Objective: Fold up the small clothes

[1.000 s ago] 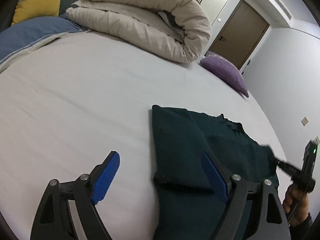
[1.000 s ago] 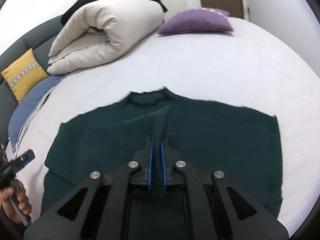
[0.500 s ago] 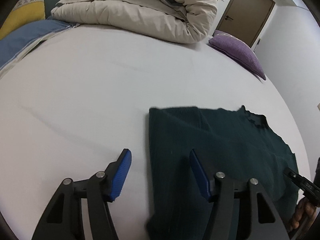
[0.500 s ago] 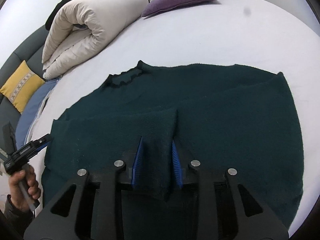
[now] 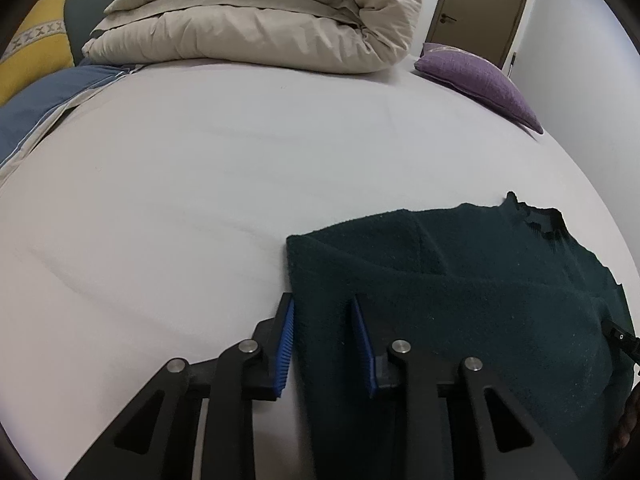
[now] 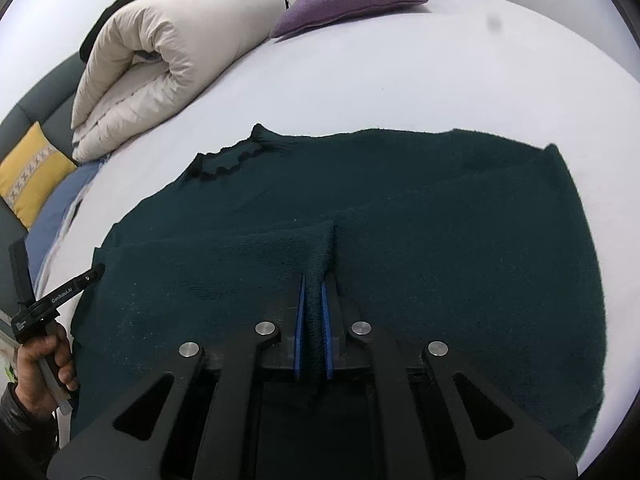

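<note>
A dark green knit sweater (image 6: 440,220) lies flat on the white bed, collar toward the far side, with its left sleeve folded across the body. It also shows in the left wrist view (image 5: 460,300). My left gripper (image 5: 322,312) is partly open, its blue pads straddling the sweater's left folded edge. My right gripper (image 6: 313,284) is shut on the cuff end of the folded sleeve (image 6: 320,248), low over the sweater's middle.
A rolled beige duvet (image 5: 260,16) lies at the head of the bed (image 5: 200,160). A purple cushion (image 5: 476,76) sits far right, a yellow cushion (image 5: 36,52) and a blue pillow (image 5: 44,100) far left. A brown door (image 5: 480,4) stands behind.
My left gripper has moved onto the sweater's left edge and narrowed its jaws around it. My right gripper opened briefly, then closed again on the sleeve cuff.
</note>
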The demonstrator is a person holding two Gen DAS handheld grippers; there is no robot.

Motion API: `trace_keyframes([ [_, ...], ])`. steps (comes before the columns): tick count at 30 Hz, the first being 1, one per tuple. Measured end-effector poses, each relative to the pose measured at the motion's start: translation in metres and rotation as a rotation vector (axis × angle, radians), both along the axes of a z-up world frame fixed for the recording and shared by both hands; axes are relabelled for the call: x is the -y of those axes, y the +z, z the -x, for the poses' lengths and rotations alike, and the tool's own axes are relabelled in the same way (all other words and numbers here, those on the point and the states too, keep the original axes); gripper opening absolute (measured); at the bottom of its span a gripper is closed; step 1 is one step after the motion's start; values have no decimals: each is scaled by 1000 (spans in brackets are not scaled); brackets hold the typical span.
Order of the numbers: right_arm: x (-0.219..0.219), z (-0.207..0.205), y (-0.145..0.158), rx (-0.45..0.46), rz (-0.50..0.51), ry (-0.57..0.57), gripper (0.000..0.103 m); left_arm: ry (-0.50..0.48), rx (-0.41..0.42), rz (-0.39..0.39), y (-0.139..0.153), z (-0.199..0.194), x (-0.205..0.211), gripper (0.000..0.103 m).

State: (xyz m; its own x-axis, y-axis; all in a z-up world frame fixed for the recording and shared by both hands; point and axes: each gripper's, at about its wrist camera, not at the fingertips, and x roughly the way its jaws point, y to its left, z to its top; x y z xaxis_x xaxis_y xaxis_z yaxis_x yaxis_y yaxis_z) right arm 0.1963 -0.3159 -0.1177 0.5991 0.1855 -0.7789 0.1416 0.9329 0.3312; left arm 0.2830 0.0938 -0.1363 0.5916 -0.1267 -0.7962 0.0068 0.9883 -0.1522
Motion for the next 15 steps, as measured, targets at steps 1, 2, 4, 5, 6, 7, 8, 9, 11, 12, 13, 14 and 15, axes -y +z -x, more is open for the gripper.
trace_keyframes([
  [1,0,1,0,2,-4,-3,6,-4,0,-8,2,0,0,32],
  [2,1,1,0,1,-6,-3,7,-4,2,-13,5,0,1,32],
  [4,-1,2,4,-9,-14,14,11,3,10,-23,10,0,3,32],
  [5,1,3,6,-12,-30,12,12,6,18,-30,12,2,5,32],
  [6,3,4,9,-15,-51,7,14,8,23,-45,12,2,7,37],
  [7,6,6,12,-11,-72,4,16,12,21,-61,10,1,9,41],
  [8,7,7,14,-2,-81,3,16,13,21,-61,9,-1,9,41],
  [9,7,7,15,-2,-74,10,16,14,19,-54,7,-2,8,42],
  [11,-2,2,9,-49,11,41,11,9,19,-55,4,-4,6,43],
  [12,-4,3,8,-44,41,49,10,7,17,-55,4,-4,6,43],
  [13,-4,3,8,-35,44,45,7,5,19,-59,4,-4,6,43],
  [14,-2,3,8,-33,32,30,6,4,21,-63,4,-4,6,43],
  [15,0,3,10,-25,16,12,5,5,25,-65,4,-3,6,43],
])
